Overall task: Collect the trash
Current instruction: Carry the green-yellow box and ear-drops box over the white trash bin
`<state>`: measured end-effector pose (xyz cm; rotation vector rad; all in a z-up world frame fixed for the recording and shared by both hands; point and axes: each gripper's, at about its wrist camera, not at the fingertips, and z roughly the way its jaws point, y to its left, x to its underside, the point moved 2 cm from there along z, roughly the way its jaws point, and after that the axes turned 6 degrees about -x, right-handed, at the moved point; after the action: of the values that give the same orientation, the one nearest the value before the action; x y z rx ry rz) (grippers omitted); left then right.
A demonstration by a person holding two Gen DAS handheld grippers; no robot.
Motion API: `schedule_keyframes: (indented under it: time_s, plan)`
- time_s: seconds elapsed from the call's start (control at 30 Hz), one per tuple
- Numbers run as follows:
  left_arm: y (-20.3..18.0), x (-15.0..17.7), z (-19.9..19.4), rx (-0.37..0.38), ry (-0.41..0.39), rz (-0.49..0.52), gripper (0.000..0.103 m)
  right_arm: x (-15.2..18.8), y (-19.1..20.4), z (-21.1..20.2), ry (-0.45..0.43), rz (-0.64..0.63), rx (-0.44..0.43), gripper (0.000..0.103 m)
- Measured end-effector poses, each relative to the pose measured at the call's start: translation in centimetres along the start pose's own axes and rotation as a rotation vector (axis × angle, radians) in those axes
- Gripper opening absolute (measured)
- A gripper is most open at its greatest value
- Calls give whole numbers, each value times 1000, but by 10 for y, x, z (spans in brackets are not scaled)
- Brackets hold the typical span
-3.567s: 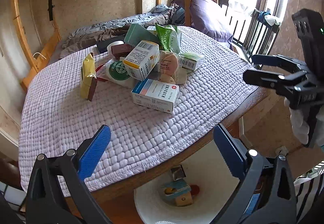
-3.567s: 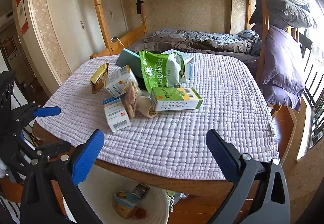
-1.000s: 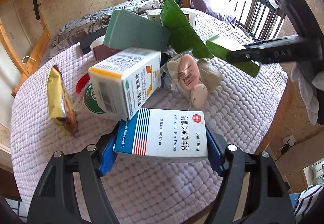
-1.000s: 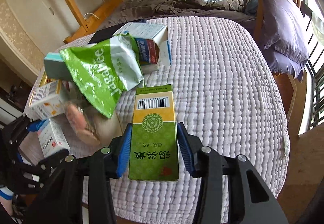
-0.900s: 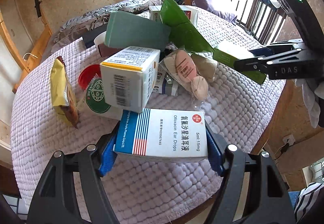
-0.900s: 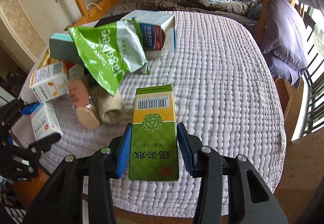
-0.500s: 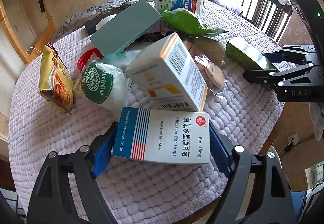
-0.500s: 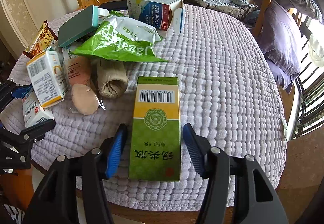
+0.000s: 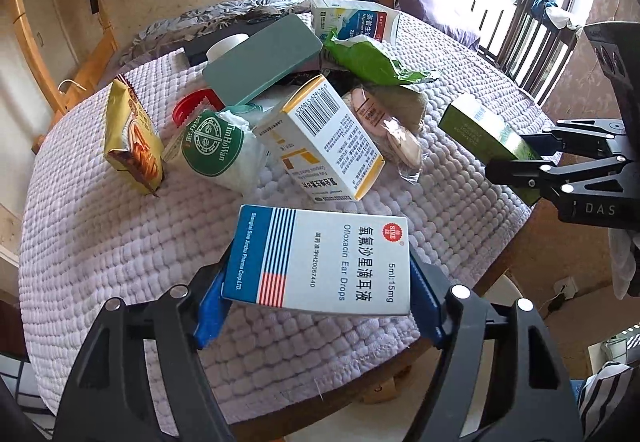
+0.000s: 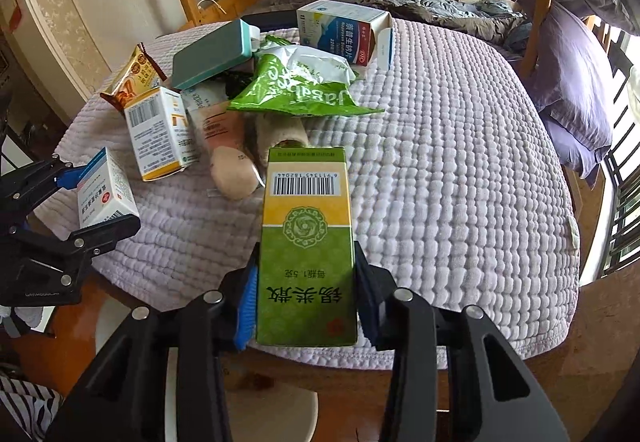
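My left gripper is shut on a white and blue ear-drops box and holds it above the table's near edge. My right gripper is shut on a green and yellow box, also lifted near the table edge; that box shows in the left wrist view too. The ear-drops box shows at the left of the right wrist view. More trash lies piled on the lilac quilted cloth: a white and orange box, a green bag, a yellow snack packet.
A white bin stands on the floor below the table edge, partly hidden by my right gripper. A teal flat case and a blue and white carton lie at the back. A bunk bed and a balcony railing surround the table.
Both grippers have pulled back toward the table edge and risen with their boxes. The white and orange box has tipped over onto its side, and the green bag has fallen flat.
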<state>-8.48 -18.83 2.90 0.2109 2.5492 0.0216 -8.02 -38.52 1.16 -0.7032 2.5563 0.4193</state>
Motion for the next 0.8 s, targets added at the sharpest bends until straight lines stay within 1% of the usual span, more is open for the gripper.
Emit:
schedule_keyframes:
  time_s: [0.2, 0.37, 0.53, 0.8]
  plan:
    - [3, 9, -8, -3, 14, -30, 75, 13, 18, -11, -2, -2, -47, 41]
    - [6, 19, -14, -8, 30, -61, 75, 24, 34, -12, 8, -22, -77, 41]
    - [7, 31, -22, -10, 33, -86, 75, 32, 41, -13, 16, -40, -94, 41]
    - [4, 50, -37, -13, 45, -95, 75, 47, 53, -20, 19, -56, -101, 41]
